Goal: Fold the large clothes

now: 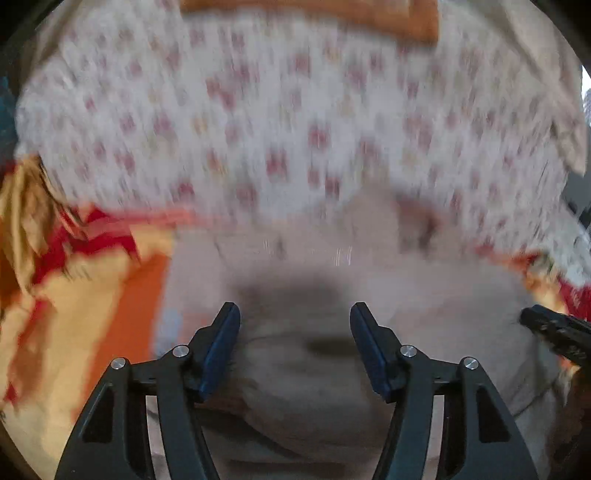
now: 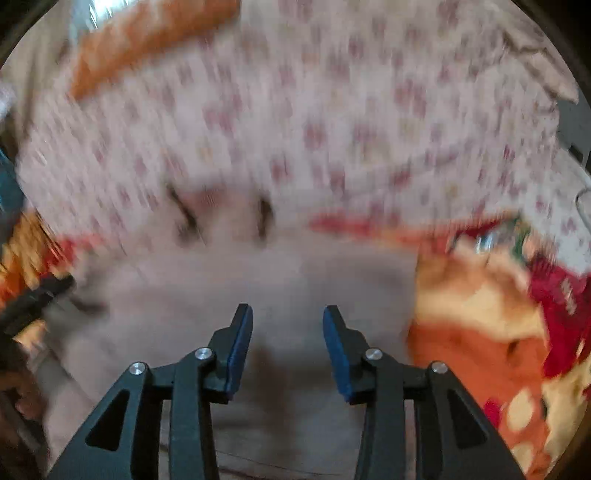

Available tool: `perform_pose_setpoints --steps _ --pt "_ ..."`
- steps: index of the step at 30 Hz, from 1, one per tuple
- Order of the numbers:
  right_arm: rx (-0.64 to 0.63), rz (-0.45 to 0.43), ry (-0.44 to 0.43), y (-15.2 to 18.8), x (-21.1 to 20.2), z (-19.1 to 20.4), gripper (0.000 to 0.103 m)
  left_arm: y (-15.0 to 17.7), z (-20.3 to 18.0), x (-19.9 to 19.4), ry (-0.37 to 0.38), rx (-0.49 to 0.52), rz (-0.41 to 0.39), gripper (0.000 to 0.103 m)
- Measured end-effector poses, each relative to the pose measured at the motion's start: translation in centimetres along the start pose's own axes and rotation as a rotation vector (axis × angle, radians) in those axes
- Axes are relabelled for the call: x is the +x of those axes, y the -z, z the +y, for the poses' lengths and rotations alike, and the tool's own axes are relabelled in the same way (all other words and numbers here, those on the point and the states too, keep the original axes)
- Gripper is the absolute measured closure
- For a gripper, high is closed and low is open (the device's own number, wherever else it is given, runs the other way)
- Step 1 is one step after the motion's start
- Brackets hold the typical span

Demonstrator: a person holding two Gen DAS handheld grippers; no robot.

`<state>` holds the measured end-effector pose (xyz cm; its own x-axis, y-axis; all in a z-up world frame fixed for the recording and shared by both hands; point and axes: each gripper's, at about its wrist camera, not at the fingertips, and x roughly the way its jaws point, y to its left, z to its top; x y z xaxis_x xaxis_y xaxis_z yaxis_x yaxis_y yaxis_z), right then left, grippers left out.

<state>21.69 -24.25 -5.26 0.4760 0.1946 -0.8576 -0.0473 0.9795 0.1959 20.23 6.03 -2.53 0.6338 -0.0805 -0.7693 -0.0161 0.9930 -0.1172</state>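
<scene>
A plain beige garment [image 1: 295,295] lies spread beneath both grippers; both views are blurred. My left gripper [image 1: 295,314] hangs just above it, its blue-padded jaws apart with nothing between them. My right gripper [image 2: 288,317] is over the same beige garment [image 2: 258,288], jaws apart and empty. Beyond the beige cloth lies a white fabric with small red flowers [image 1: 295,122], also seen in the right wrist view [image 2: 314,122]. The right gripper's black tip [image 1: 554,328] shows at the left wrist view's right edge; the left gripper's tip [image 2: 33,299] shows at the right wrist view's left edge.
An orange, yellow and red patterned cloth [image 1: 74,295] flanks the beige garment on the left, and the same patterned cloth [image 2: 498,332] lies on the right. An orange strip [image 1: 332,14] runs along the far edge. A hand [image 2: 18,398] shows at the lower left.
</scene>
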Motion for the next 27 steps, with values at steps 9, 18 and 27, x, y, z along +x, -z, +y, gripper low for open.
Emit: perform_pose_setpoints --steps 9,18,27 --pt "-0.098 0.006 0.045 1.7 2.1 0.5 0.043 0.1 -0.1 2.6 0.001 0.024 0.081 0.032" --pt "-0.120 -0.006 0.000 2.6 2.4 1.6 0.025 0.3 -1.1 3.3 -0.014 0.070 0.092 0.022" --pt "-0.023 -0.184 0.008 9.1 -11.7 -0.4 0.028 0.1 1.2 -5.6 0.101 0.016 -0.009 0.034"
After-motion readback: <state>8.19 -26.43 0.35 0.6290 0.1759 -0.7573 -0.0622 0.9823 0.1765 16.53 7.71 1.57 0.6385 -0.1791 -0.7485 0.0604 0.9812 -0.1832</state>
